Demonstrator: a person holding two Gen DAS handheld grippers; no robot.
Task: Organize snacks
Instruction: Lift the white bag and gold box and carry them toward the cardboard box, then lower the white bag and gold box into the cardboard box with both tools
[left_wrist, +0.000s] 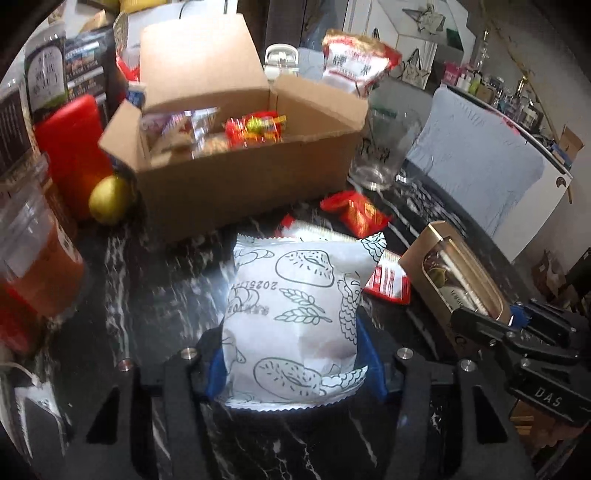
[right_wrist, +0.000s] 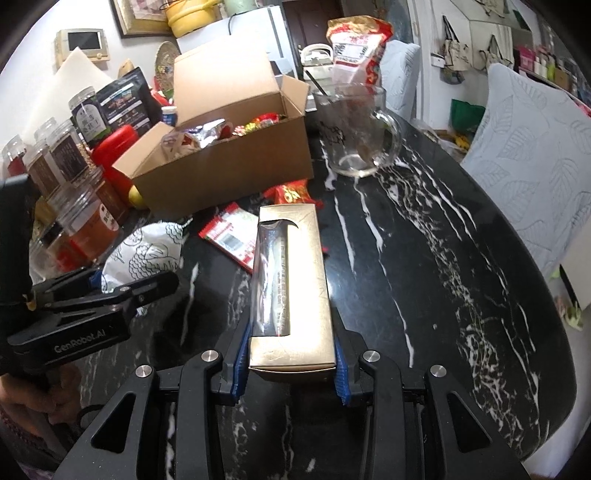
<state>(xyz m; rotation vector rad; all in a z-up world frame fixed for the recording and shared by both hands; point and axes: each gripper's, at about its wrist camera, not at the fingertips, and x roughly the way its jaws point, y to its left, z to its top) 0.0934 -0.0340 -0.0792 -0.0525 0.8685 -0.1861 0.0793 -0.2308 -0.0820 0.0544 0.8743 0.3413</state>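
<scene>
Dim room; glare whitens my white packet (left_wrist: 291, 317) and the gold box (right_wrist: 291, 280). Left view blurs; dark fisheye corners bend everything.

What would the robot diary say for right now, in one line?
left gripper: shut on white bread packet | right gripper: shut on gold box | cardboard box: open, snacks inside

- White bread packet (left_wrist: 291, 317): near end sits between the left gripper's (left_wrist: 291, 373) jaws, side edges covered by the blue pads; print reversed and partly blurred.
- Gold window box (right_wrist: 291, 291): base hidden between the right gripper's (right_wrist: 288, 373) jaws; contents behind glare, unreadable.
- Cardboard box (left_wrist: 236, 177): front wall hides most of its snacks; visible wrappers blurred.
- Red flat packet (left_wrist: 389, 282): partly under the bread packet.
- Jars (right_wrist: 66, 206) at the tabletop's left edge: labels too small.
</scene>
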